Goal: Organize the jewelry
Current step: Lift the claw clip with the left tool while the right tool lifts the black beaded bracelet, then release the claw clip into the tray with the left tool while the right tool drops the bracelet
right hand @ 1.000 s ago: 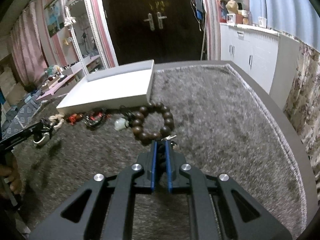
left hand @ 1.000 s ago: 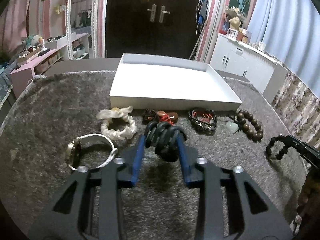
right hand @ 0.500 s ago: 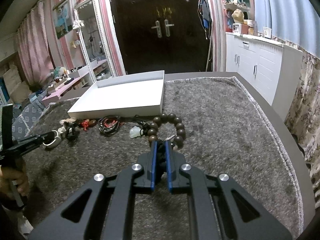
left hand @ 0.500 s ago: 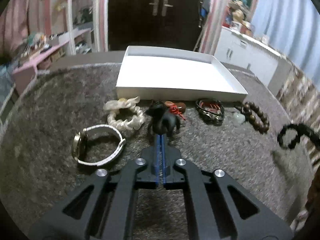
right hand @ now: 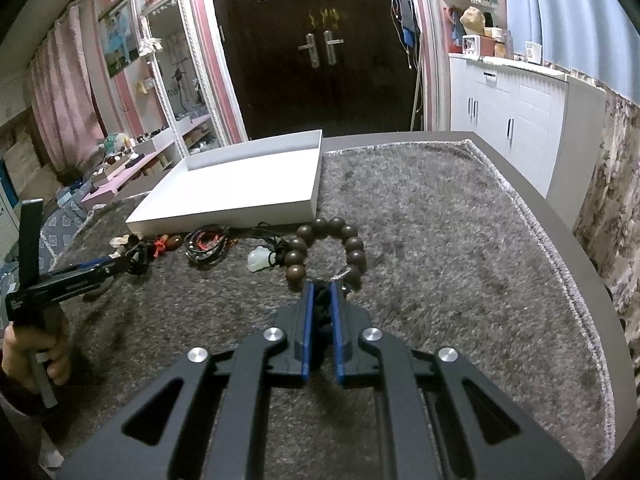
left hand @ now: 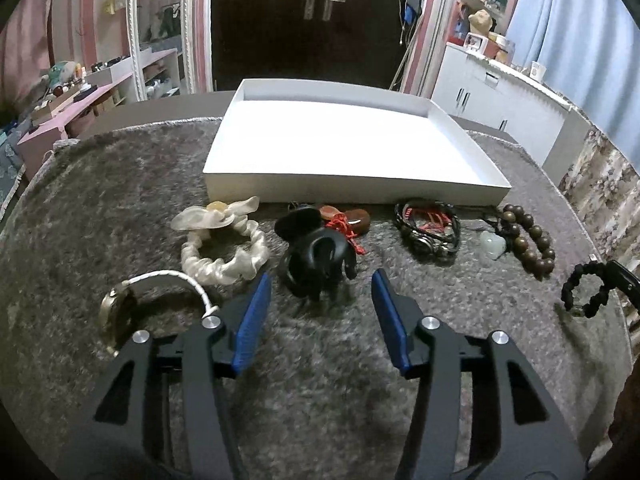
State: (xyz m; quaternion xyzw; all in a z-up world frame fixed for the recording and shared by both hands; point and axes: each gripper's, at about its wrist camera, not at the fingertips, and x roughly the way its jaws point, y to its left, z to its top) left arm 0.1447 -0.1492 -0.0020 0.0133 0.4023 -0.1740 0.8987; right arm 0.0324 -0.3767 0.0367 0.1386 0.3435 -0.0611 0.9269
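Two grippers worked over a grey shaggy counter. The left gripper had just spread its fingers, and a black plastic claw hair clip lay free just ahead between the tips. The right gripper, fingers pinching a black braided cord bracelet, waited well apart from it, short of the empty white shallow tray.

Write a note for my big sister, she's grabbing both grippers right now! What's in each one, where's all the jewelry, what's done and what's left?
Left gripper: open; its jaws have just been opening, black hair claw sits free on the rug just beyond them.
Right gripper: shut on black beaded bracelet.
On the rug before the white tray: watch, cream scrunchie, red-corded charms, leather bracelets, jade pendant, brown bead bracelet.
Done: nothing in the tray yet.
Left: move every piece into the tray.
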